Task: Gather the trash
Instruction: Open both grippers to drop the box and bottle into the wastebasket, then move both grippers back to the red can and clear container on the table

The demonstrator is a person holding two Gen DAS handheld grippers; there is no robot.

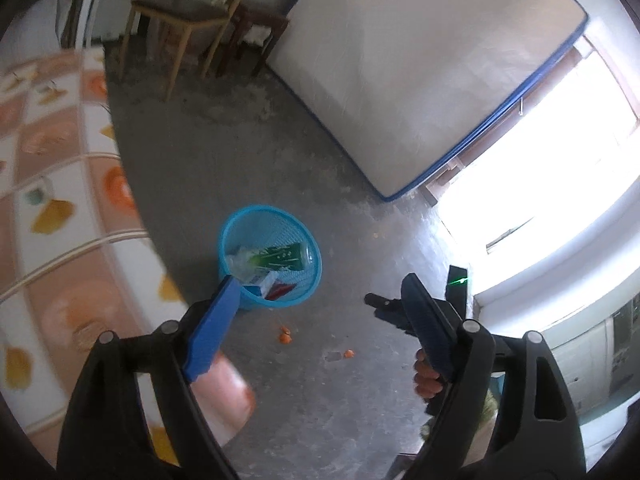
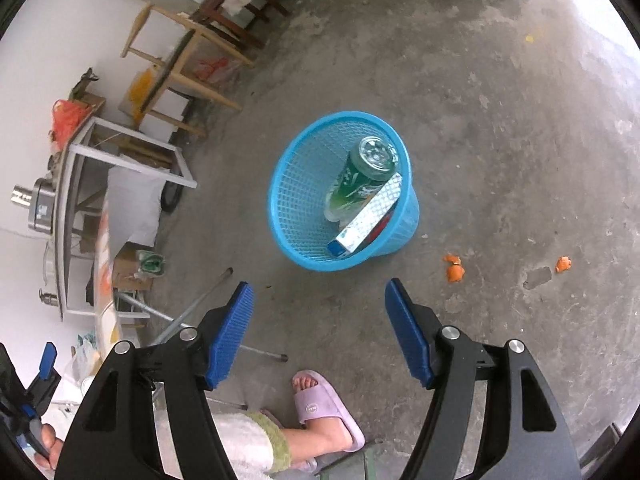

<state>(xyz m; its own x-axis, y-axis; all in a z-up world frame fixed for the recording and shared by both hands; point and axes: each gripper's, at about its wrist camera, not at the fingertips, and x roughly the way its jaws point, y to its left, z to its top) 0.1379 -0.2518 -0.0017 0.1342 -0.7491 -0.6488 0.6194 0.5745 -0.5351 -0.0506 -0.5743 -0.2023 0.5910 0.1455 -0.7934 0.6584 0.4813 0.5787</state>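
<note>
**Two wrist cameras looked down on one floor**

The left wrist view looked down steeply from above, past the edge of the patterned surface (image 1: 60,184) at 9 o'clock, with the blue basket (image 1: 272,220) at mid-distance near centre and the mattress (image 1: 420,72) at 1 o'clock. The right wrist view faced almost straight down at the concrete floor (image 2: 500,120), nearer the same basket (image 2: 296,200). Both shared the basket, the orange peel (image 2: 455,270) and the wooden stools (image 2: 192,60) beyond.

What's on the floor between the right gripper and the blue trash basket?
Nothing: in the right wrist view, only bare concrete floor separates the open right gripper from the blue trash basket. The orange peel scraps lie off to the right.
</note>
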